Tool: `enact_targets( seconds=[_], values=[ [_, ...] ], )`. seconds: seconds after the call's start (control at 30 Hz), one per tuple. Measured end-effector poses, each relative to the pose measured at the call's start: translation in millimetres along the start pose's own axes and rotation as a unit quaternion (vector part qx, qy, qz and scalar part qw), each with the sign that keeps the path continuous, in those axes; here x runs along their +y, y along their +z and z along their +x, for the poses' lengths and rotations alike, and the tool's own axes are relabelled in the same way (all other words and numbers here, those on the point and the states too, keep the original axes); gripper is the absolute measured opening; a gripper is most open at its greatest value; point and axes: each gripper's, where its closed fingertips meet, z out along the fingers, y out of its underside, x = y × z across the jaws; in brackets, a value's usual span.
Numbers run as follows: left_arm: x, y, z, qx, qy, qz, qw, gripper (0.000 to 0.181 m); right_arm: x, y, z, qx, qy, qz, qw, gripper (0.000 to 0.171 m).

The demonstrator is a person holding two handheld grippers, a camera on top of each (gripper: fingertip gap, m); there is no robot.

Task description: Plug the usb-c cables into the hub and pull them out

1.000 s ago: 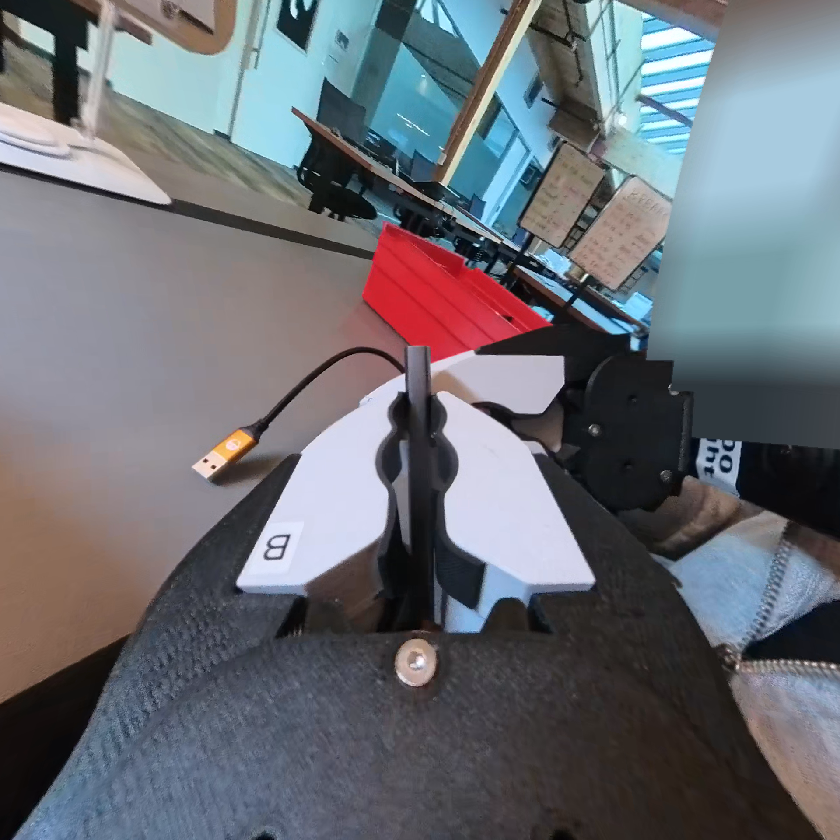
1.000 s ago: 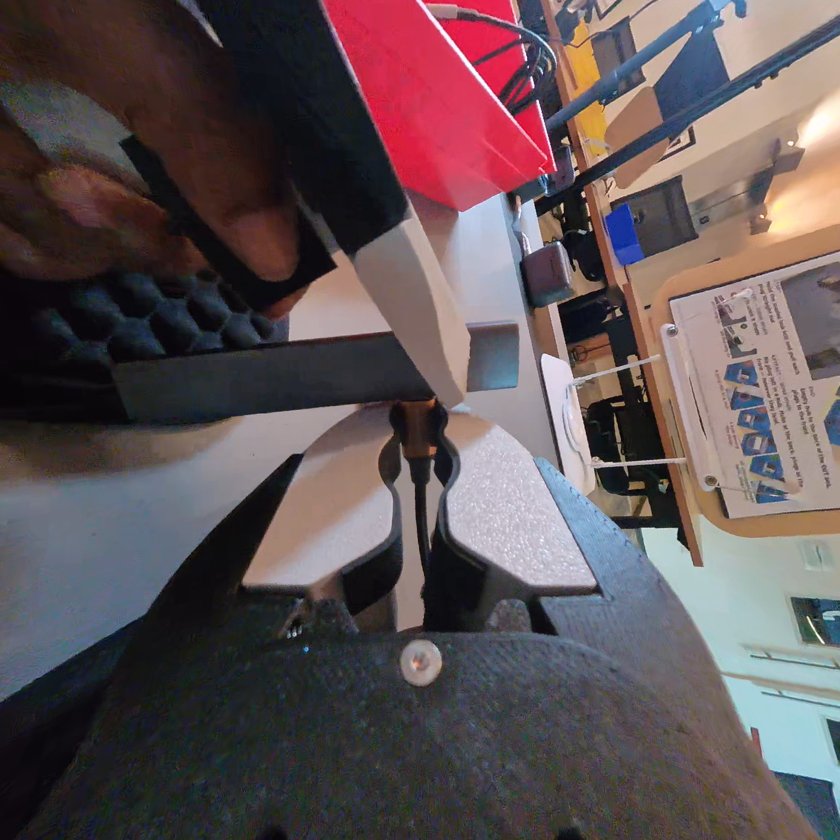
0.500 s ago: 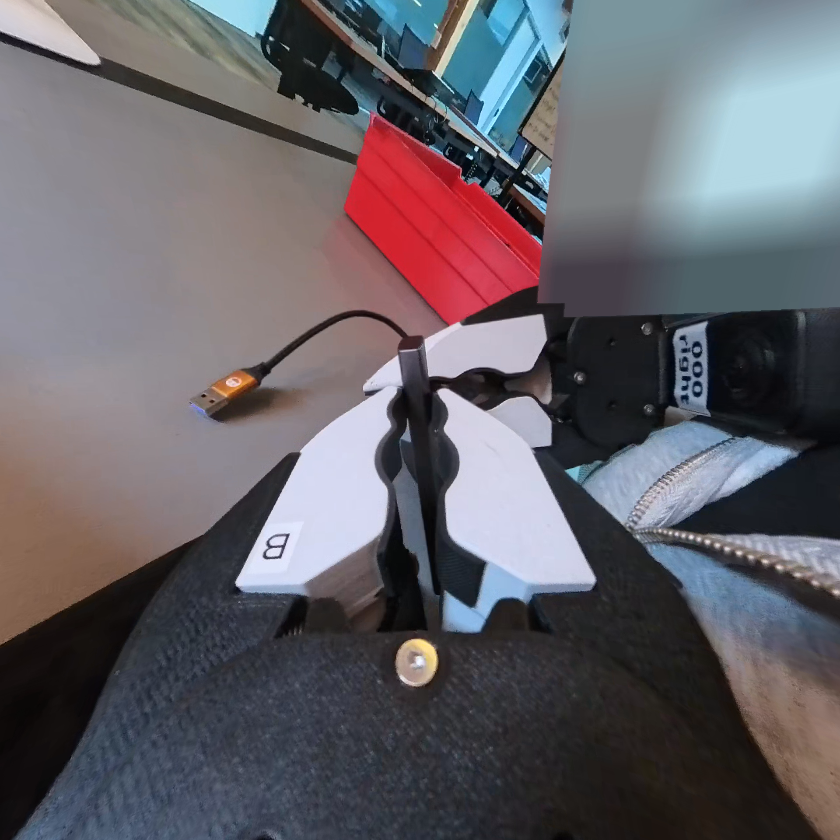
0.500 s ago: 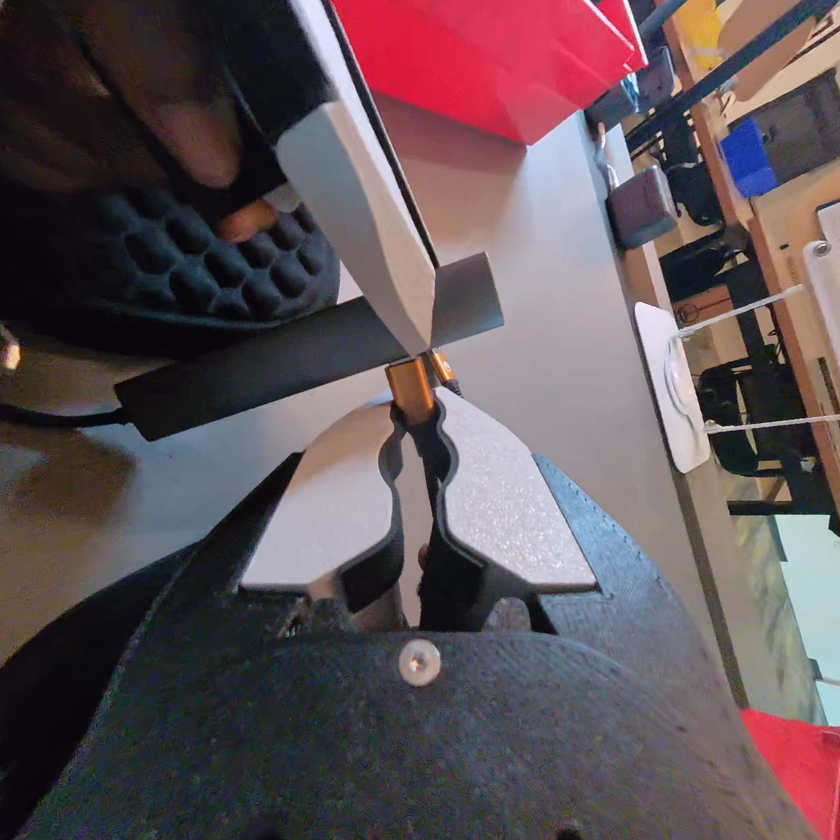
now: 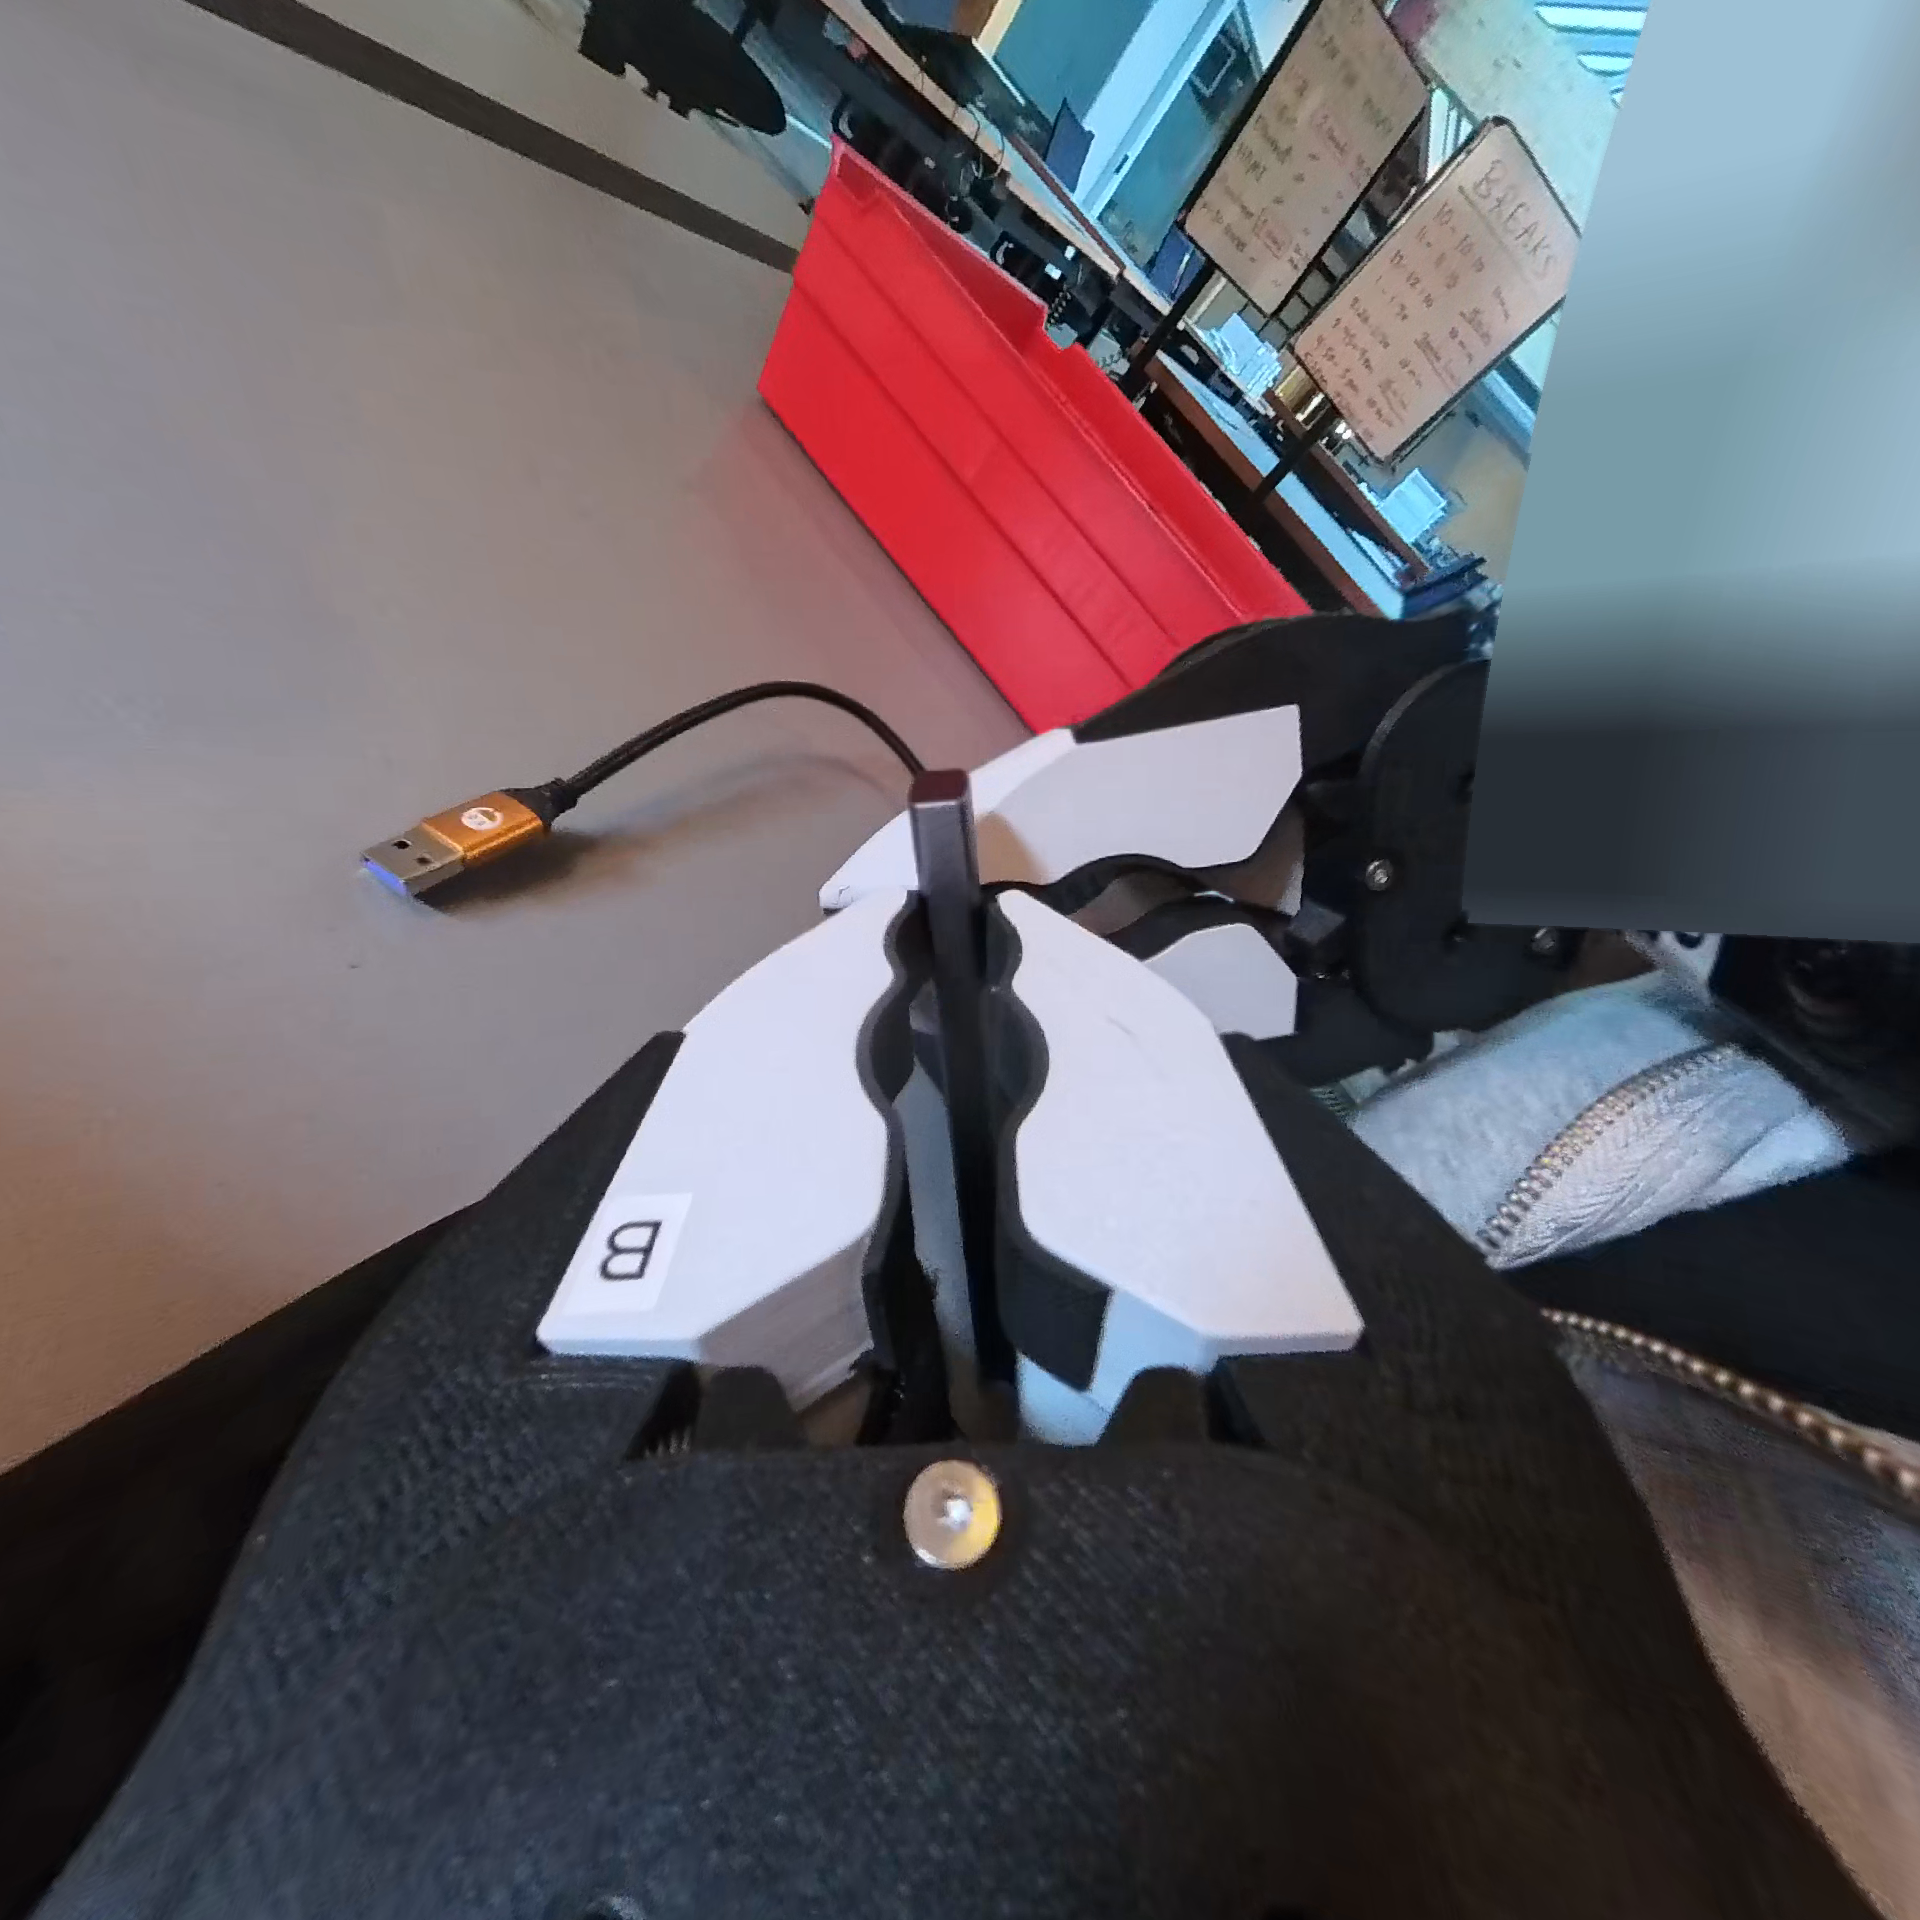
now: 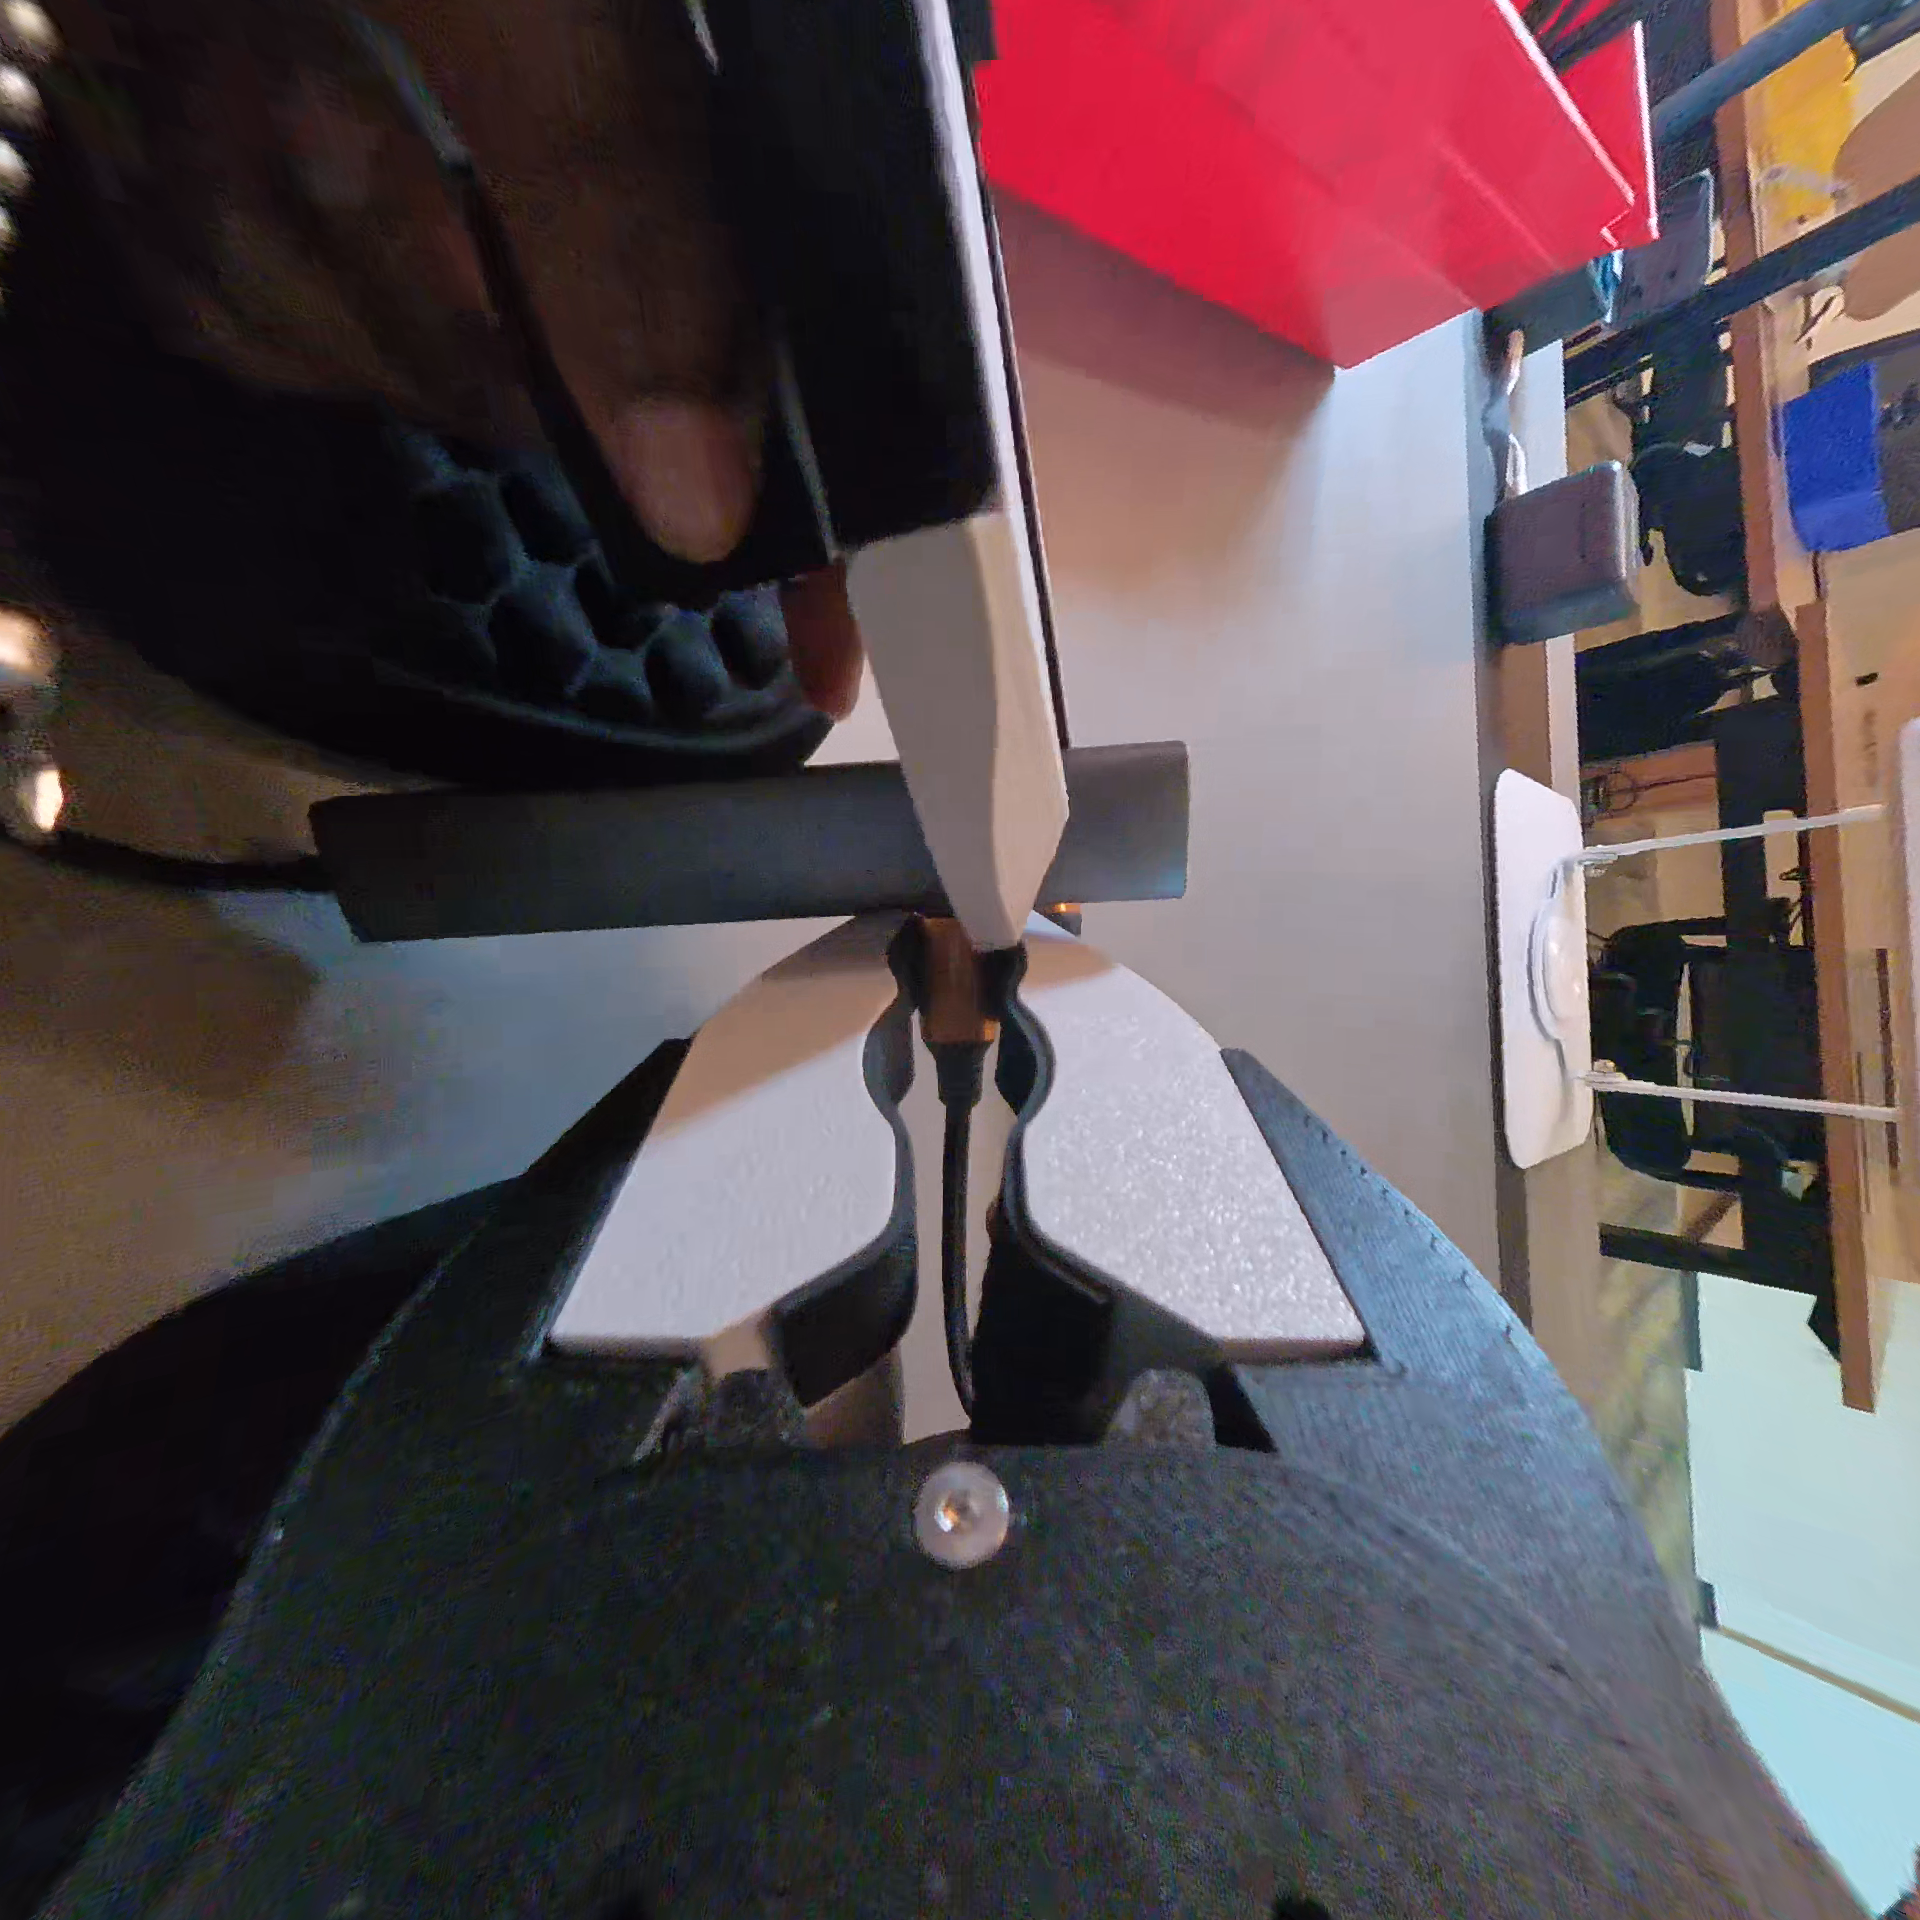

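Note:
My left gripper [image 5: 943, 909] is shut on the dark grey hub [image 5: 941, 831], which shows edge-on and sticks out past the fingertips. In the right wrist view the hub [image 6: 623, 862] lies crosswise, with a white left finger [image 6: 966, 727] clamped over it. My right gripper [image 6: 956, 951] is shut on an orange usb-c plug [image 6: 951, 997], whose tip touches the hub's near edge; how deep it sits is hidden. Its black cable [image 6: 954, 1195] runs back between the fingers. The cable's other end, an orange USB-A plug [image 5: 462, 840], lies on the grey table [image 5: 312, 468].
A red bin [image 5: 987, 488] stands on the table behind the grippers and also shows in the right wrist view [image 6: 1299, 177]. A white pad [image 6: 1543, 966] and a grey box [image 6: 1558, 551] sit near the table's far edge. A person's jacket [image 5: 1558, 1122] is at the right.
The hub, tilted half a second ago, now lies level across the right wrist view. The orange plug stays pressed at its near edge. Both grippers stay shut, and the left view has swung slightly.

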Motion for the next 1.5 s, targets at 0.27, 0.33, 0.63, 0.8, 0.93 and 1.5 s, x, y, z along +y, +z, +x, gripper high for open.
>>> enact_targets(
  seconds=[0.27,0.33,0.63,0.8,0.93,1.5],
  values=[
    [5.1,-4.1,8.7,-0.007,0.055,-0.001,0.998,0.011,3.6,-6.3,-5.1,-0.002,0.076,0.018,0.997,0.016],
    [8.1,-6.1,6.8,-0.012,0.055,-0.010,0.998,0.011,15.4,-8.1,-8.5,-0.008,0.099,-0.009,0.995,0.015],
    [-6.8,-3.4,5.7,0.040,-0.005,0.006,0.999,0.052,30.3,-11.6,11.2,0.035,0.122,0.006,0.992,0.010],
    [21.1,6.8,18.9,0.099,-0.017,-0.120,0.988,0.026,10.7,-10.8,14.1,0.049,0.111,0.044,0.992,0.011],
    [20.5,4.1,22.8,0.108,-0.004,-0.115,0.987,0.011,4.4,-18.8,13.3,0.048,0.133,0.076,0.987,0.012],
    [27.8,7.5,9.1,0.004,0.057,-0.134,0.989,0.011,12.2,-17.3,23.9,0.147,-0.002,-0.021,0.989,0.021]
  ],
)
